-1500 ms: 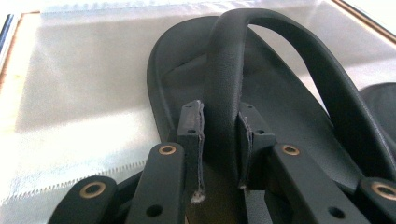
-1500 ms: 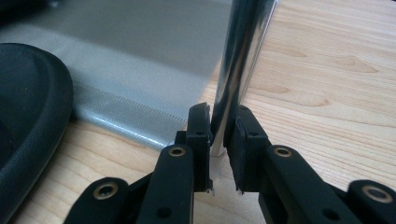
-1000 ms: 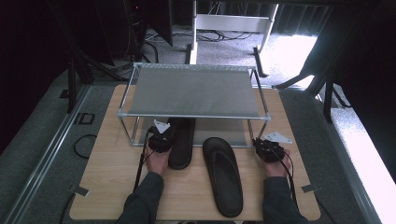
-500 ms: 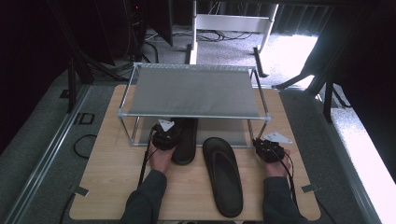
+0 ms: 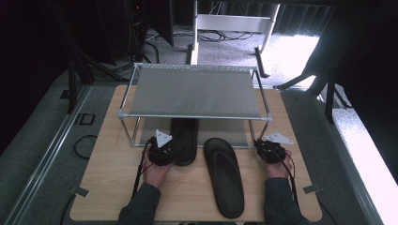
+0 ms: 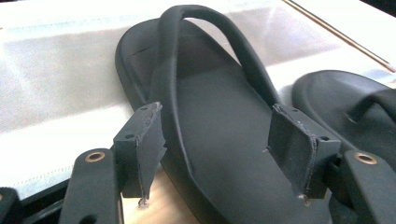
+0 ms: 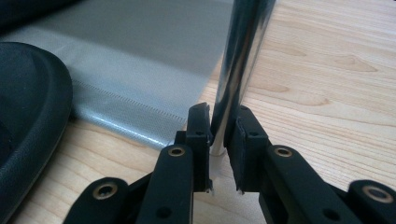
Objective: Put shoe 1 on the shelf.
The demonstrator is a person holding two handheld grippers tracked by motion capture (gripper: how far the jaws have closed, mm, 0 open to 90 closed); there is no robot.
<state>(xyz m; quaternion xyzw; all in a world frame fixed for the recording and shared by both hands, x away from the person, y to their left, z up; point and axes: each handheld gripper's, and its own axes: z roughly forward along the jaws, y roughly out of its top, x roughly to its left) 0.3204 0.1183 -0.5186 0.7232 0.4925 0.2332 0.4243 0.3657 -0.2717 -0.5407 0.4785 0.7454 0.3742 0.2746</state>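
A black flip-flop sandal (image 5: 184, 138) lies with its toe end on the lower grey shelf (image 6: 56, 70) of a metal shoe rack (image 5: 195, 91) and its heel on the wooden table (image 5: 108, 187). My left gripper (image 5: 169, 150) sits at its heel. Its jaws have just been opening and now stand open on either side of the sandal (image 6: 219, 107), the pads (image 6: 140, 149) clear of it. A second black sandal (image 5: 224, 176) lies on the table to the right. My right gripper (image 7: 218, 140) is shut on the rack's front right chrome leg (image 7: 238, 60).
The rack fills the far half of the table, and its upper mesh shelf overhangs the first sandal's toe. Cables trail from both grippers along the forearms. Grey carpet and black stands surround the table.
The left gripper's jaws have opened off the sandal's heel and the hand has drawn back a little toward the person. The right gripper and both sandals stay where they were.
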